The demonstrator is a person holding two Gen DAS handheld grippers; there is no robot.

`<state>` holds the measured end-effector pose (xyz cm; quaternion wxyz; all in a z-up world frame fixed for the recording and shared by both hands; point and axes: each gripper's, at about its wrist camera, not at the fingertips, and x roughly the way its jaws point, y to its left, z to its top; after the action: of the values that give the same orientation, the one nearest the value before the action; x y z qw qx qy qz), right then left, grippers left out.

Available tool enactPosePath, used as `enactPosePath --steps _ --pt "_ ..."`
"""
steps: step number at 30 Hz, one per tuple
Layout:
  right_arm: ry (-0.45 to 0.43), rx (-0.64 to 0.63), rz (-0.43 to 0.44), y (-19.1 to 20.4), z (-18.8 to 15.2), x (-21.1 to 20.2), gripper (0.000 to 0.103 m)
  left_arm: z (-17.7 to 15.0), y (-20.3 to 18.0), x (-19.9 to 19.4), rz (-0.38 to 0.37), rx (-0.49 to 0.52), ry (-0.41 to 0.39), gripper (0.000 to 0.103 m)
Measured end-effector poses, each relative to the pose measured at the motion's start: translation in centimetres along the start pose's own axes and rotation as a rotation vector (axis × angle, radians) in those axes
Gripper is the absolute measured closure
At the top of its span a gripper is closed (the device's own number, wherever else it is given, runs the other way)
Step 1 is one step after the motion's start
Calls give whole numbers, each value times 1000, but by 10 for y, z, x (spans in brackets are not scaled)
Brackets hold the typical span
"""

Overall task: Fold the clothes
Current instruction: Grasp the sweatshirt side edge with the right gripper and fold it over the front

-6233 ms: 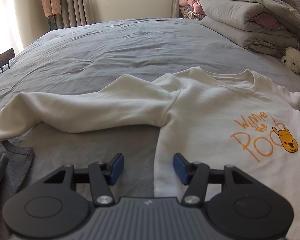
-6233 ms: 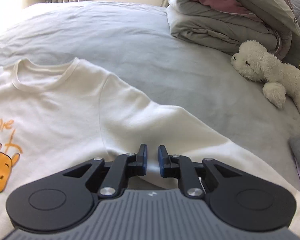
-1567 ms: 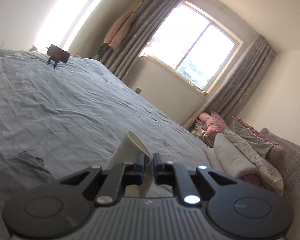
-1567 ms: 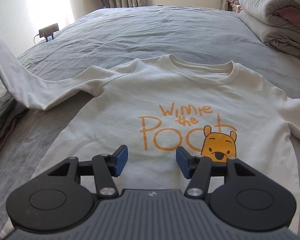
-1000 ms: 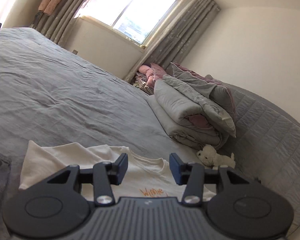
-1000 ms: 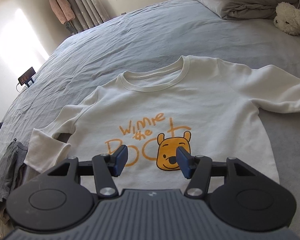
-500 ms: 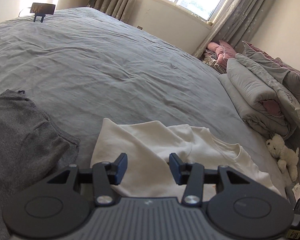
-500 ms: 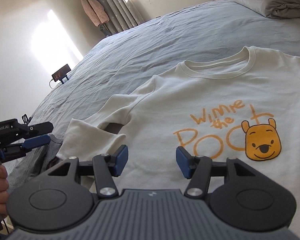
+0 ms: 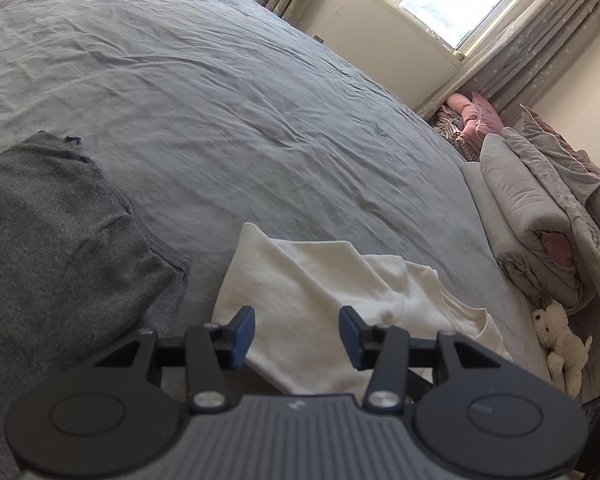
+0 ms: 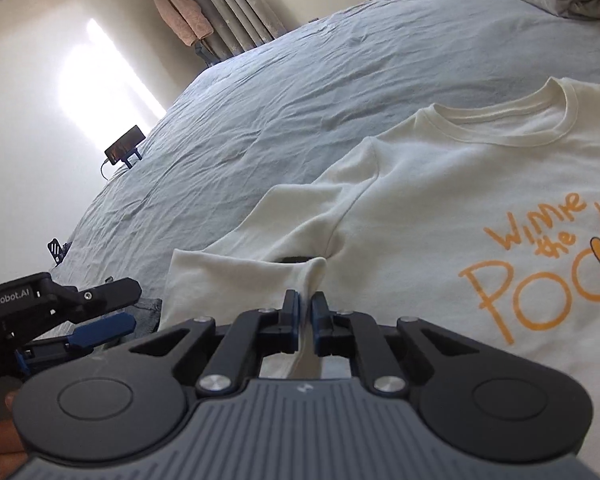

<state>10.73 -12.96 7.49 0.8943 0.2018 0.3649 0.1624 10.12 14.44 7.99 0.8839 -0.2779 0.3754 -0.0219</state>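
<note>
Covering nearly everything in both views was a grey bed sheet (image 9: 228, 92), with a rolled grey quilt (image 9: 540, 220) at its far edge, cut off at the top of the right wrist view. On the sheet lay the white sweatshirt (image 10: 440, 200), front up; its orange print ran off the frame's right side, and the far sleeve could not be seen. The near sleeve (image 10: 236, 276) was folded back on itself. A dark grey garment (image 9: 60, 232) lay just beside it, partly out of frame. The right gripper (image 10: 305, 316) had just been closing and pinched a raised fold of the sweatshirt's cloth below the armpit. The left gripper (image 9: 297, 336) hovered over the sleeve with jaws apart, holding nothing. A small white plush toy (image 9: 560, 340) sat near the quilt.
</note>
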Motion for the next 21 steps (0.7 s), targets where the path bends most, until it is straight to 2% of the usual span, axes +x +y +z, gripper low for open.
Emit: enactPosePath --steps 2,5,9,11,16,18,21 --pt "-70 -24 -9 -1 14 -25 94 1 0 -2 0 -3 -6 56" --pt "-155 -21 -42 -11 40 -66 94 -2 -7 -3 19 52 -26 56" --pt "-254 67 -120 -61 69 -117 94 -10 -22 2 48 148 -27 56" --pt "-293 119 -161 -89 81 -139 94 -15 -29 6 37 178 -16 56" --pt "-306 254 -282 -169 80 -158 94 -29 -52 17 34 308 -13 55" --pt "-276 280 -321 -192 69 -151 94 -35 -61 24 38 365 -16 55" --pt "-205 337 -321 -219 52 -136 94 -43 -75 34 44 451 -21 54"
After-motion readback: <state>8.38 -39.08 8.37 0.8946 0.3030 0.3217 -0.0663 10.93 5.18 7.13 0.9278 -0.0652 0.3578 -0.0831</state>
